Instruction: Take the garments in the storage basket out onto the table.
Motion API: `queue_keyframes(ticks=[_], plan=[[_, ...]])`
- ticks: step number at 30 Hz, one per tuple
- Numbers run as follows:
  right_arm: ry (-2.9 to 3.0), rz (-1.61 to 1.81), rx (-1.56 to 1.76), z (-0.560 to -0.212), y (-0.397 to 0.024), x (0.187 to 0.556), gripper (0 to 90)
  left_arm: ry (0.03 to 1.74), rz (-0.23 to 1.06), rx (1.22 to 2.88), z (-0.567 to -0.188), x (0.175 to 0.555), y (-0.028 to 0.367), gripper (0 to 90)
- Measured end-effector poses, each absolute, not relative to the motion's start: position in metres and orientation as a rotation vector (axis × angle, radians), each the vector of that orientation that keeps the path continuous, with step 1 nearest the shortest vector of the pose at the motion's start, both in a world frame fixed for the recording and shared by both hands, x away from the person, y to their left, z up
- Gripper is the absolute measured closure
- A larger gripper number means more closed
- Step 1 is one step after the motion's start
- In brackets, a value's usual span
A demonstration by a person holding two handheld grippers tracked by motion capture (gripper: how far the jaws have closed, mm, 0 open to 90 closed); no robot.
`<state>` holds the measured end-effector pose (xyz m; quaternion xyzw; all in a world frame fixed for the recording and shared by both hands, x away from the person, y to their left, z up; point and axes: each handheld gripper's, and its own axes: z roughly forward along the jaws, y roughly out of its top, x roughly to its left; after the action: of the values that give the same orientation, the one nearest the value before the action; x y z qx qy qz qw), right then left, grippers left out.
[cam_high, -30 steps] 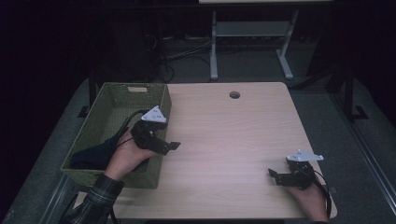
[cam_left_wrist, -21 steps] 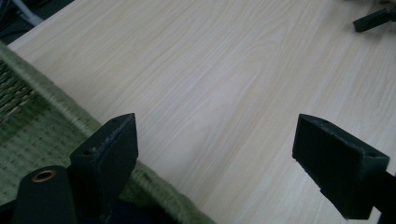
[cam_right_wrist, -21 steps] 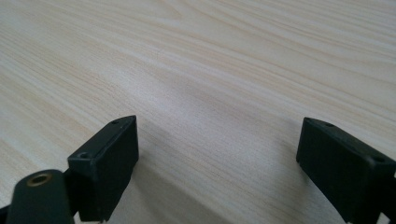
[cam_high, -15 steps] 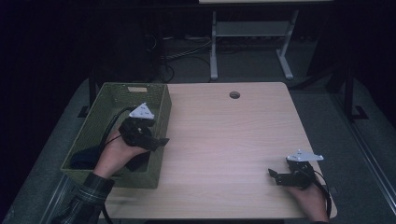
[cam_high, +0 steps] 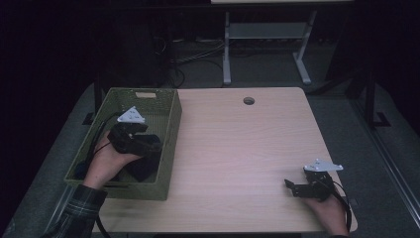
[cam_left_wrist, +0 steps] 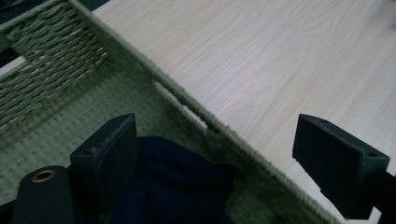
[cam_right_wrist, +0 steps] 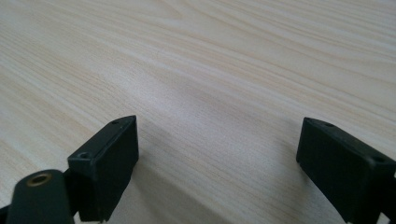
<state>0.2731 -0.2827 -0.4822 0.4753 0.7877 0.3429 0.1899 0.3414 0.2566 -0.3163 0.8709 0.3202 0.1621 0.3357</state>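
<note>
I hold the left gripper (cam_high: 148, 144) over the green woven basket (cam_high: 168, 124), wrist angled down, its jaws spread wide and gripping nothing. One jaw hangs above the dark blue cloth (cam_left_wrist: 177, 186) lying in the basket's near corner, the other past the rim, above the table (cam_high: 247, 148). My right gripper (cam_high: 292, 187) rests low at the table's near right edge, jaws wide apart, empty.

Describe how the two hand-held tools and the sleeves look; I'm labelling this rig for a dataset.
Both the left tool and the right tool are black, with two blocky jaws and a grey three-cornered plate on top. A dark cable trails from each. The left arm wears a plaid sleeve.
</note>
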Motion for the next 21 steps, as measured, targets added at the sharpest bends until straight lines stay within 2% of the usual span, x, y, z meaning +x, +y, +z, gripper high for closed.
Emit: queue_keyframes(ticks=[21], plan=[[2.213, 0.962, 1.337, -0.482, -0.283, 0.273, 12.6, 0.971, 0.489, 2.273, -0.315, 0.334, 0.309, 13.7]])
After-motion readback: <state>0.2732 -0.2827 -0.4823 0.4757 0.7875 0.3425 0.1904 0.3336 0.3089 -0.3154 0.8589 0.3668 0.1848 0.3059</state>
